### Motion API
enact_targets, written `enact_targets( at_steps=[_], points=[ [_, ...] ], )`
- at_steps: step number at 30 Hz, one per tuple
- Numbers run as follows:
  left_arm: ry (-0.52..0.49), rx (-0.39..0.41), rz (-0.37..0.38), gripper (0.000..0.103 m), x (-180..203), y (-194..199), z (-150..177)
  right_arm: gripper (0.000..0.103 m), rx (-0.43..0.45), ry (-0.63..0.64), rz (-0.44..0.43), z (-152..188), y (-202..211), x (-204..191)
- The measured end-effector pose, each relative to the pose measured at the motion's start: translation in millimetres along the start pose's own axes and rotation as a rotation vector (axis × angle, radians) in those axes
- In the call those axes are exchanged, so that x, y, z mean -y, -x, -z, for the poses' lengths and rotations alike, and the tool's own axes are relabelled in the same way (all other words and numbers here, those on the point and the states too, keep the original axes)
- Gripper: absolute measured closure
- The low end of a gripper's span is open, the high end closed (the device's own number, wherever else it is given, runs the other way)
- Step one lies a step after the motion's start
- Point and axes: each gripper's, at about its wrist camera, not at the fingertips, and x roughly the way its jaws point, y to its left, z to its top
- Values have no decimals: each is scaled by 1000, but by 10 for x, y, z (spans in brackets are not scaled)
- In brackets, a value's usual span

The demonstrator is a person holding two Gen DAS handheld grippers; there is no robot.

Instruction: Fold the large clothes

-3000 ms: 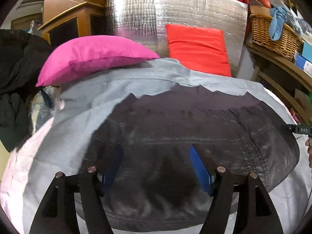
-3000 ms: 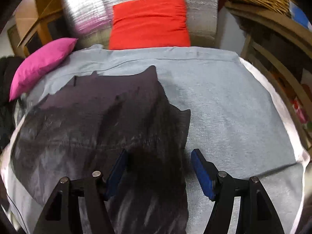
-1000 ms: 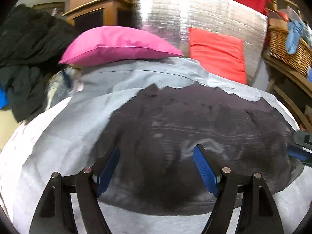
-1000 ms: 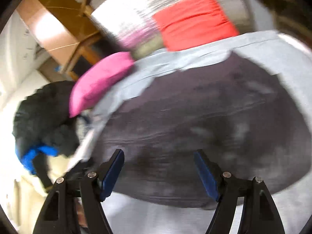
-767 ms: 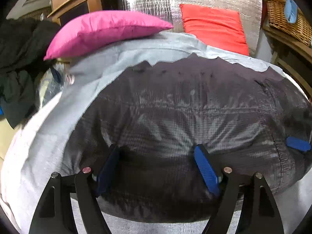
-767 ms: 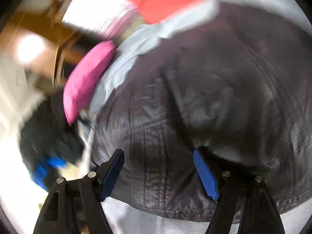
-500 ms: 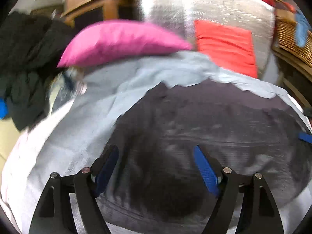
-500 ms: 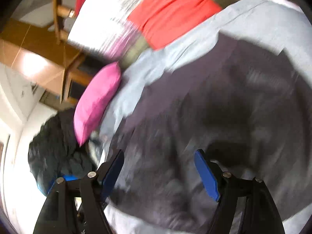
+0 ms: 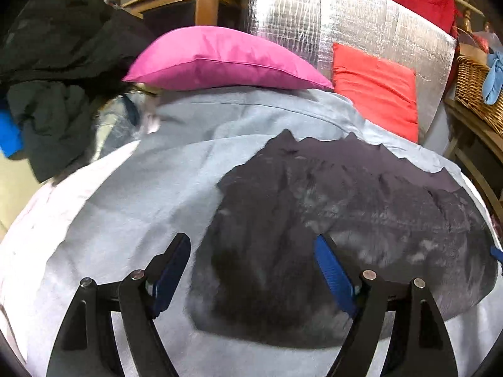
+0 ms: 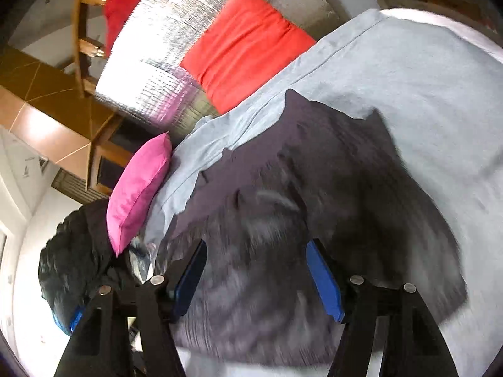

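A dark grey garment [image 9: 345, 220] lies flat on the light blue-grey bed sheet [image 9: 132, 207]. My left gripper [image 9: 251, 270] is open and empty, hovering over the garment's left edge. My right gripper [image 10: 256, 271] is open and empty, tilted, above the garment [image 10: 298, 220]; that view is motion-blurred. A blue tip of the right gripper [image 9: 496, 253] shows at the garment's right edge in the left wrist view.
A pink pillow [image 9: 220, 59] and a red cushion [image 9: 374, 88] lie at the head of the bed against a silver foil panel [image 9: 330, 22]. A pile of black clothes [image 9: 50, 72] is at the left. A wicker basket [image 9: 478, 88] stands on a shelf at the right.
Both grippers stayed open. The left gripper swung left, from over the garment's middle to its left edge. The right gripper rolled and swept over the garment, which now lies flatter.
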Motion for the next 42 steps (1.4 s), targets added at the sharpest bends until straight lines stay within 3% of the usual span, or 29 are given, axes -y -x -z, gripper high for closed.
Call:
enact_targets(
  at_steps=[3,4,7,10,12,15,16,20,24,29,35,42],
  points=[
    [10,-134,-12,19,-38,-326,139,29,4,-5,35,158,103,245],
    [38,-145,0,19,-75,-381,160,29,-2,-25,9,177,65,371],
    [50,-126,-22,19,-50,-211,92,28,17,-109,-42,158,173,475],
    [-2,-74,-41,19,29,-21,71,28,80,-10,-64,122,451,242],
    [-15,-89,-62,19,65,-5,93,25,101,-6,-23,109,508,294],
    [7,-122,-74,19,76,28,143,24,38,-74,163,96,285,665],
    [6,-114,-71,19,78,83,151,24,25,-98,143,105,272,728],
    [-42,-84,-86,19,109,215,174,24,95,-26,72,133,602,468],
    [-58,-54,-76,19,114,430,224,24,113,85,110,336,839,270],
    [-65,-40,-69,19,115,590,274,24,87,121,119,698,1037,281],
    [-57,-44,-60,19,165,569,261,24,68,146,90,790,984,155],
    [-53,-37,-43,19,271,312,158,24,62,173,34,509,546,-175]
  ],
)
